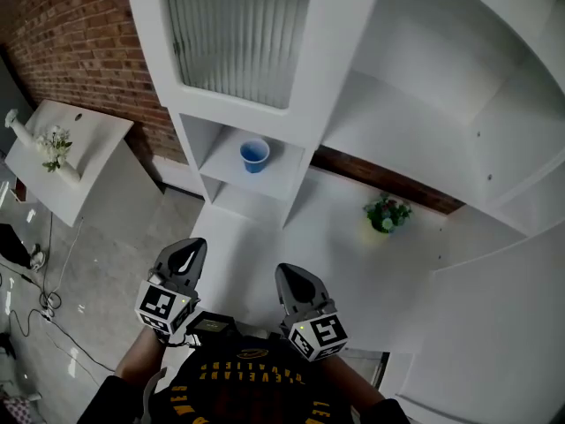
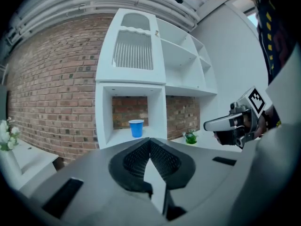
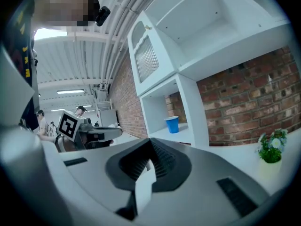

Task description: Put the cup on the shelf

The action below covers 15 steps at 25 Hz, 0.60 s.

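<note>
A blue cup [image 1: 254, 155] stands upright in the lower cubby of the white shelf unit [image 1: 335, 87]; it also shows in the left gripper view as the cup [image 2: 136, 127] and in the right gripper view as the cup [image 3: 172, 124]. My left gripper [image 1: 187, 256] is held back from the shelf, near the body, with its jaws shut and nothing between them. My right gripper [image 1: 297, 281] hangs beside it, also shut and empty. Both are well short of the cup.
A small green potted plant [image 1: 386, 213] sits on the white counter [image 1: 353, 254] right of the cubby. A white side table [image 1: 66, 153] with a vase of flowers [image 1: 51, 148] stands at the left by the brick wall [image 1: 79, 34]. Cables lie on the floor [image 1: 44, 307].
</note>
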Motion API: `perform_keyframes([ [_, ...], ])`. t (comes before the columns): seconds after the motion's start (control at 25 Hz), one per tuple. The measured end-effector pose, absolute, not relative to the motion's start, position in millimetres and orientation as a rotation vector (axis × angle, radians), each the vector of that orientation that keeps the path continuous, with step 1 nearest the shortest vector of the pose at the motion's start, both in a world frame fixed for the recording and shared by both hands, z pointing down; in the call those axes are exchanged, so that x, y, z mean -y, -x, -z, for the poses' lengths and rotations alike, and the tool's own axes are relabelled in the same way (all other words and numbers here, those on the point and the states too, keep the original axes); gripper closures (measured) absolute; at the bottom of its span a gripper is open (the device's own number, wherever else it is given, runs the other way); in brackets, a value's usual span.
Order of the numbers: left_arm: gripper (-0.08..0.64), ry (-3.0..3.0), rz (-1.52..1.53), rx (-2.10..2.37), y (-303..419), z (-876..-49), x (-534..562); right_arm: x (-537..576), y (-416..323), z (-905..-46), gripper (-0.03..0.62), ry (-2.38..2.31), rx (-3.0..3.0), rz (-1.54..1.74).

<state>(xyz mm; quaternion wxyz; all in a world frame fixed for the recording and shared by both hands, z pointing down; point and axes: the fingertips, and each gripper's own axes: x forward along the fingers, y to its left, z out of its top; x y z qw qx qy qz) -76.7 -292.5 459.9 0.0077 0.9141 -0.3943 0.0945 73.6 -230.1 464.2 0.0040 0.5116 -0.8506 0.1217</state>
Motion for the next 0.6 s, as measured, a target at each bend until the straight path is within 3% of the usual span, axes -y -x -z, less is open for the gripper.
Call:
perform_keyframes([
  [0.6, 0.556, -2.737, -0.297, 1.263, 87.6, -481.6, 272.6, 221.9, -60.5, -459.3, 0.589, -1.527, 2.739, -0.359],
])
